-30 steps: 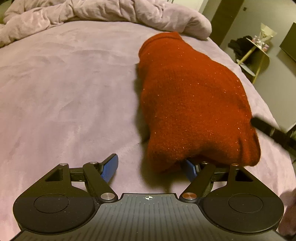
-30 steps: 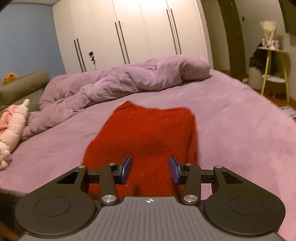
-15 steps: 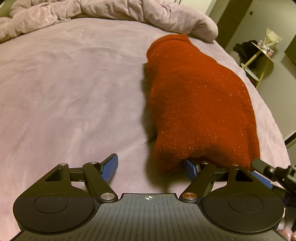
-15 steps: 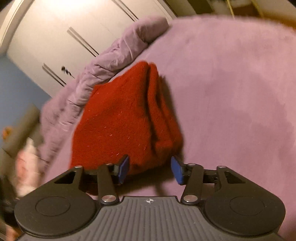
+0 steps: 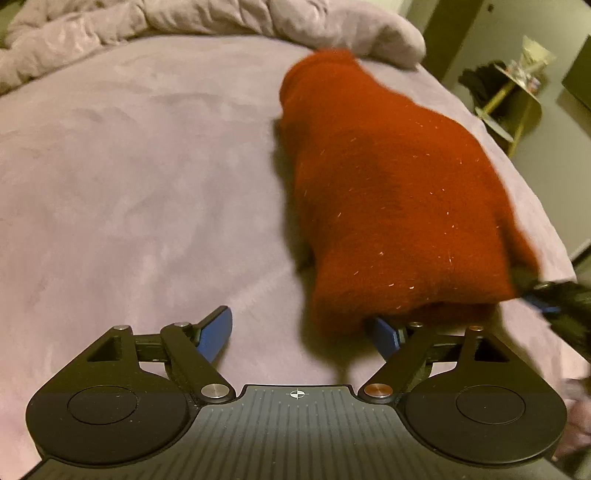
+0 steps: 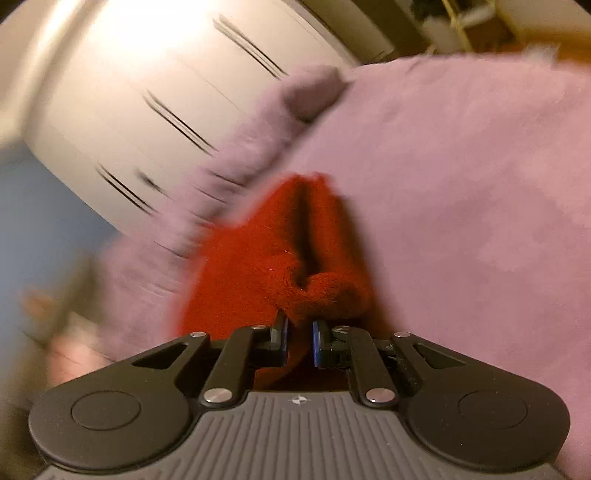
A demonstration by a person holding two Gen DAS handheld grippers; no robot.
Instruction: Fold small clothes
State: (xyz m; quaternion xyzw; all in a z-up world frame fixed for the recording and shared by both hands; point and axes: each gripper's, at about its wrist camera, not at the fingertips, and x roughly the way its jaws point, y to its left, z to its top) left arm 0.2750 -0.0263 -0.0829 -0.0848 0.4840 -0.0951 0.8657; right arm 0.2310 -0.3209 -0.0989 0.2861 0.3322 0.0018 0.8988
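Observation:
A red knit garment (image 5: 399, 192) lies folded lengthwise on the purple bed cover, stretching away from me. My left gripper (image 5: 299, 332) is open at its near end; its right finger sits under the garment's near edge and its left finger rests on bare cover. My right gripper (image 6: 299, 338) is shut on the near corner of the red garment (image 6: 280, 254), pinching a bunched fold between its blue pads. The right gripper also shows dark and blurred in the left wrist view (image 5: 554, 299), at the garment's right corner.
A rumpled purple duvet (image 5: 184, 22) lies along the far side of the bed. A yellow side table (image 5: 517, 96) stands beyond the bed's right edge. White wardrobe doors (image 6: 166, 92) fill the back wall. The bed cover (image 5: 129, 184) stretches left of the garment.
My right gripper has closed from open onto the garment's near corner and rolled sideways. The left gripper has stayed open at the near edge, shifting only slightly.

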